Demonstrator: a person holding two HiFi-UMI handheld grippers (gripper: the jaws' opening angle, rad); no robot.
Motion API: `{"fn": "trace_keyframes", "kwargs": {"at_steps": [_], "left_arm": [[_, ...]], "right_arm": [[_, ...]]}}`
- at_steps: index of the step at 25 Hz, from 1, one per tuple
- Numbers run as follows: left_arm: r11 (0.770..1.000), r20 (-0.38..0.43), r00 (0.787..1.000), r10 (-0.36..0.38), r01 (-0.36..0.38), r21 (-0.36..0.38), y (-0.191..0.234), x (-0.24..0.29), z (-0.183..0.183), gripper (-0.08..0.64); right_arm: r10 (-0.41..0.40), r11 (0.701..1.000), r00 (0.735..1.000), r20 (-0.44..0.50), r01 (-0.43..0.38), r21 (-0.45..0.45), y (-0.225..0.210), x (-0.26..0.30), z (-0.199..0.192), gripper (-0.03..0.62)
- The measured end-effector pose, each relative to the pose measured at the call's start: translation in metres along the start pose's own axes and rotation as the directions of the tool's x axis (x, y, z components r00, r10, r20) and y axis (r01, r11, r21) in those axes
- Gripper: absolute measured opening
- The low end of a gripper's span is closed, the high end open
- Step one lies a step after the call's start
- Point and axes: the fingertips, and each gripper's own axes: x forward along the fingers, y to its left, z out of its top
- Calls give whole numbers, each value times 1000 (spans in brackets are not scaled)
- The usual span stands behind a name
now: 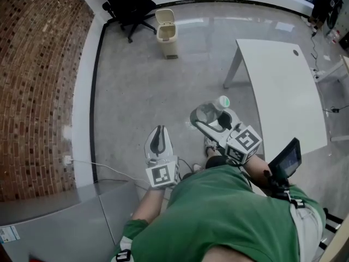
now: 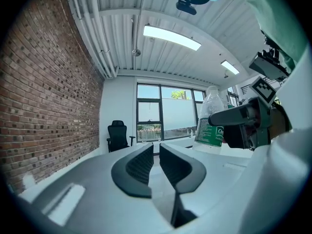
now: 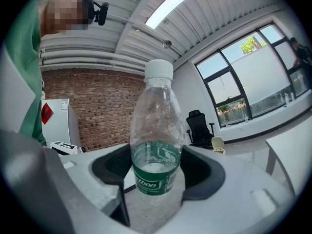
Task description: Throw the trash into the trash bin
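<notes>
Right claw: your right gripper point(image 1: 214, 120) point(image 3: 157, 168) pinches the bottle point(image 1: 209, 112) point(image 3: 157, 126) at its green label, one jaw pressed to each side.
Bottle: clear plastic with a white cap, it looks empty. It stands upright in the right gripper view, and in the head view you hold it above the floor point(image 1: 142, 91), near the table point(image 1: 278, 86).
Left claw: your left gripper point(image 1: 158, 141) point(image 2: 155, 161) has its jaws pressed almost together. Only a thin slit shows, with nothing in it.
Bin: the pale bin point(image 1: 166, 33) point(image 3: 218, 143) stands on the floor ahead of you, well apart from the bottle and just beside the black chair point(image 1: 128, 4) point(image 2: 117, 134).
Wall: brick point(image 1: 38, 75), on your left.
</notes>
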Motion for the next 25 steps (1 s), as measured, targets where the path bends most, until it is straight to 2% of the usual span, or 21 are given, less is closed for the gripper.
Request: {"fn": "trace_keyframes", "kwargs": {"at_steps": [11, 18, 25], "left_arm": [[1000, -12, 1000, 0, 0, 26, 1, 97, 13, 20], [999, -11, 1000, -27, 27, 27, -24, 166, 15, 6], [998, -8, 998, -56, 56, 31, -46, 217, 16, 6]], "right_arm": [[-5, 1000, 1000, 27, 5, -1, -84, 44, 35, 310], [-29, 999, 999, 34, 29, 15, -154, 52, 53, 310], [-53, 998, 997, 48, 52, 23, -206, 55, 66, 310]]}}
